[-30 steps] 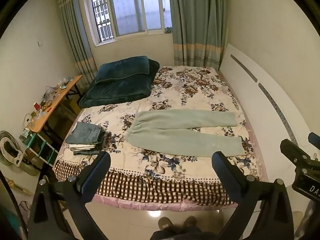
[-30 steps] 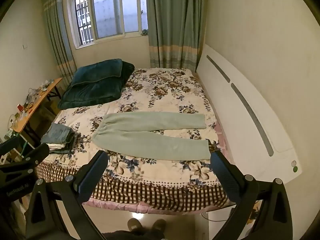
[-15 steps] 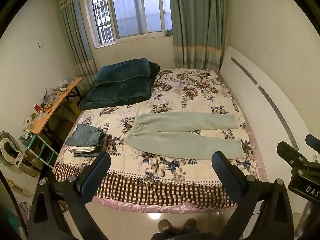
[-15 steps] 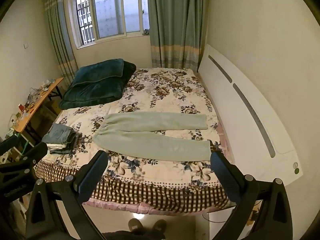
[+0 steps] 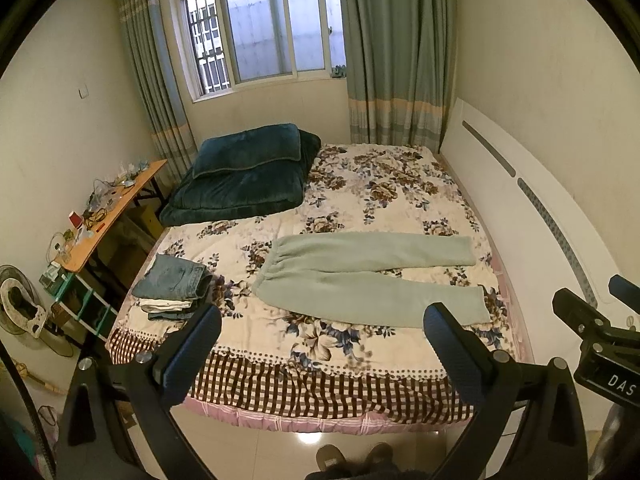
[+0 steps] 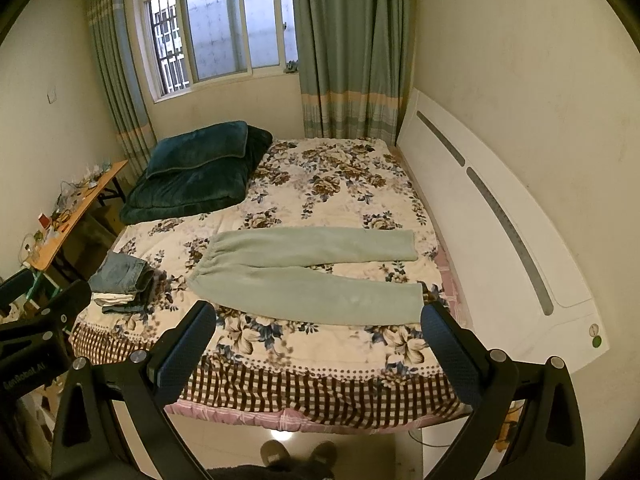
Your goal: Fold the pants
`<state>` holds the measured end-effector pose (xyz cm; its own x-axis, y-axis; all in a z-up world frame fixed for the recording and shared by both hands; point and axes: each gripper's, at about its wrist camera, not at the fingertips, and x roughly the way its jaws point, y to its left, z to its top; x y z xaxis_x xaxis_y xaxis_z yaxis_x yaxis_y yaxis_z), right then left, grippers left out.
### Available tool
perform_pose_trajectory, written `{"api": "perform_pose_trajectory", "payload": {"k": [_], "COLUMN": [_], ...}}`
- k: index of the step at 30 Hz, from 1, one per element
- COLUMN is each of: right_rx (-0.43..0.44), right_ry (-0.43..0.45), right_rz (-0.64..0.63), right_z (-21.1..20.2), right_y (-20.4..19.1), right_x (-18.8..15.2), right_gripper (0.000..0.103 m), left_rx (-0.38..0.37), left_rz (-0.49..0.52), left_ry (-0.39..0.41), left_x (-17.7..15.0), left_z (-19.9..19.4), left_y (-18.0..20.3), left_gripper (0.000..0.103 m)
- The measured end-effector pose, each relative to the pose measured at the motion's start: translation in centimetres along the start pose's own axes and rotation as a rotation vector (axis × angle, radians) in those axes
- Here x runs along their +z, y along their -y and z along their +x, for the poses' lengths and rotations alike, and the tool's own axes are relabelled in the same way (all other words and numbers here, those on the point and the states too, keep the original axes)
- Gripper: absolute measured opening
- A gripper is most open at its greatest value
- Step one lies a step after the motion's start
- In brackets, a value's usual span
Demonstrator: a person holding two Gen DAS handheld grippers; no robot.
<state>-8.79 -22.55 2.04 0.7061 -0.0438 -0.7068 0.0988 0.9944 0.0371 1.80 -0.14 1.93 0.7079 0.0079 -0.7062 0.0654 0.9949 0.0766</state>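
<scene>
Pale green pants (image 5: 360,276) lie flat on the flowered bed (image 5: 384,184), waistband to the left, both legs stretched to the right. They also show in the right wrist view (image 6: 304,276). My left gripper (image 5: 320,344) is open and empty, held over the floor in front of the bed's near edge. My right gripper (image 6: 316,340) is open and empty too, at about the same distance from the bed. Neither touches the pants.
A stack of folded clothes (image 5: 172,288) sits at the bed's front left corner. A dark green folded quilt (image 5: 244,176) lies at the back left. A cluttered wooden desk (image 5: 108,216) stands left of the bed. A white headboard (image 5: 532,208) runs along the right.
Both grippers have drawn back and risen slightly, so the bed sits a little farther and lower in both views. The pants have not moved.
</scene>
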Motion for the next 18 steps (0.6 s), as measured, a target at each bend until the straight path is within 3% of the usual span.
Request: {"api": "perform_pose_trajectory", "payload": {"k": [18], "right_rx": [0.017], "right_ry": [-0.003], "right_rz": [0.016], "right_z": [0.14], "right_y": [0.03], "right_x": [0.45], "right_gripper": [0.103], "left_rx": [-0.002], "left_rz": [0.001], "left_ry": [0.004], "left_x": [0.10], "left_z": [0.22], "left_y": [0.27], "left_gripper": [0.103]}}
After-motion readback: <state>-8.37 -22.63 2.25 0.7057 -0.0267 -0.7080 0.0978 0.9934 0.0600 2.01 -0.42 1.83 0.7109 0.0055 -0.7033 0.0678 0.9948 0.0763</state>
